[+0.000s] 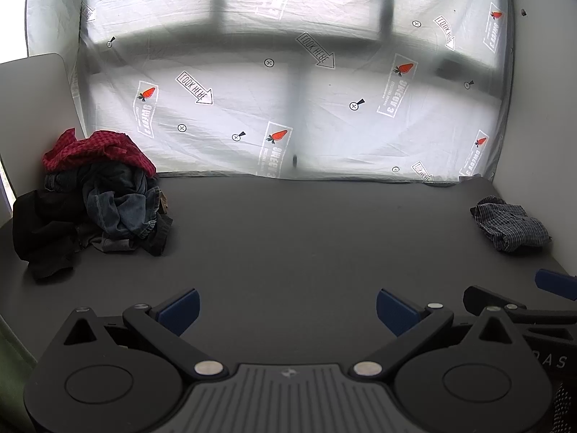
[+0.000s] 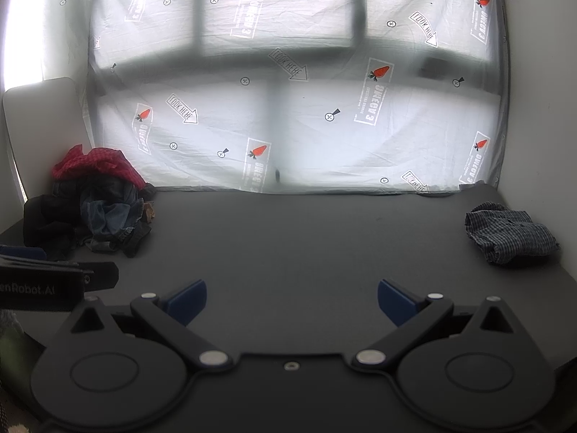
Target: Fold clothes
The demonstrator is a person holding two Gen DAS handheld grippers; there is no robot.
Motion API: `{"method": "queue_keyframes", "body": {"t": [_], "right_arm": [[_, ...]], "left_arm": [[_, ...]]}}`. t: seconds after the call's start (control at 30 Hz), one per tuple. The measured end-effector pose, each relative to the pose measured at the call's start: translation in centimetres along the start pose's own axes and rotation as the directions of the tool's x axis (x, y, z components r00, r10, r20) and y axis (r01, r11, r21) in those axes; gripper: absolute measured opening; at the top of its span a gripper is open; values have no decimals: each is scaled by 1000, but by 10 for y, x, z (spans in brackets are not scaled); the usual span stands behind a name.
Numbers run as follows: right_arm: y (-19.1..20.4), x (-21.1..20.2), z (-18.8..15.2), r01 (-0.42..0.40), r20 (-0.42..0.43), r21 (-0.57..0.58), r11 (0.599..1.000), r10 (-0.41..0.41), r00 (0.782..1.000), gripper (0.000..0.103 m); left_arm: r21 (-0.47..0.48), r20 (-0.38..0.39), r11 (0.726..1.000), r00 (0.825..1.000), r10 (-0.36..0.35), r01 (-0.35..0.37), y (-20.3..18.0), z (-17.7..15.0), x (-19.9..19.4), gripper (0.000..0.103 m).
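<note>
A heap of crumpled clothes (image 1: 97, 202) lies at the far left of the dark table (image 1: 306, 238), with a red checked garment on top, denim below and black cloth in front. The same heap (image 2: 97, 213) shows in the right wrist view. A small blue-and-white checked garment (image 1: 510, 229) is bundled at the far right, also seen as the checked bundle (image 2: 510, 236). My left gripper (image 1: 287, 308) is open over bare table near the front edge. My right gripper (image 2: 292, 301) is open too, with nothing between its fingers. Both are well short of the clothes.
A translucent printed sheet (image 1: 288, 90) hangs behind the table. A grey panel (image 1: 32, 108) stands behind the heap at the left. A white wall (image 2: 541, 108) borders the right side. The right gripper's fingers (image 1: 555, 281) show at the left view's right edge.
</note>
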State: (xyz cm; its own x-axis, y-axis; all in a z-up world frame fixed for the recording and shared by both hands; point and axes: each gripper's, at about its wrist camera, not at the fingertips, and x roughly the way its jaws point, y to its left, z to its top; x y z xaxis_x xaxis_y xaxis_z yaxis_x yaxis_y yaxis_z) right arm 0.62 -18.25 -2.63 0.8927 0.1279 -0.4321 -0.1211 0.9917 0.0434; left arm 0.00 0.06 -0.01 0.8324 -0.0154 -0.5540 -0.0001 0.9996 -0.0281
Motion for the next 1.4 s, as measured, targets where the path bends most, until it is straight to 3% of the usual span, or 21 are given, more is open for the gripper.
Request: {"method": "queue_keyframes", "body": {"t": [0.37, 0.9, 1.03, 1.4], "right_arm": [[9, -5, -4, -4, 2, 4, 1000, 4, 1000, 103], [-10, 0, 10, -21, -6, -9, 1000, 21, 1000, 103], [9, -4, -5, -5, 10, 0, 1000, 5, 1000, 103], [8, -3, -2, -4, 11, 0, 1000, 4, 1000, 103]], "left_arm": [[-13, 6, 1000, 1000, 4, -4, 4, 0, 2, 103], [-16, 2, 1000, 1000, 10, -10, 7, 3, 2, 103], [-20, 0, 1000, 1000, 12, -12, 6, 5, 3, 103], [-11, 3, 1000, 1000, 15, -15, 1, 8, 4, 103]]}}
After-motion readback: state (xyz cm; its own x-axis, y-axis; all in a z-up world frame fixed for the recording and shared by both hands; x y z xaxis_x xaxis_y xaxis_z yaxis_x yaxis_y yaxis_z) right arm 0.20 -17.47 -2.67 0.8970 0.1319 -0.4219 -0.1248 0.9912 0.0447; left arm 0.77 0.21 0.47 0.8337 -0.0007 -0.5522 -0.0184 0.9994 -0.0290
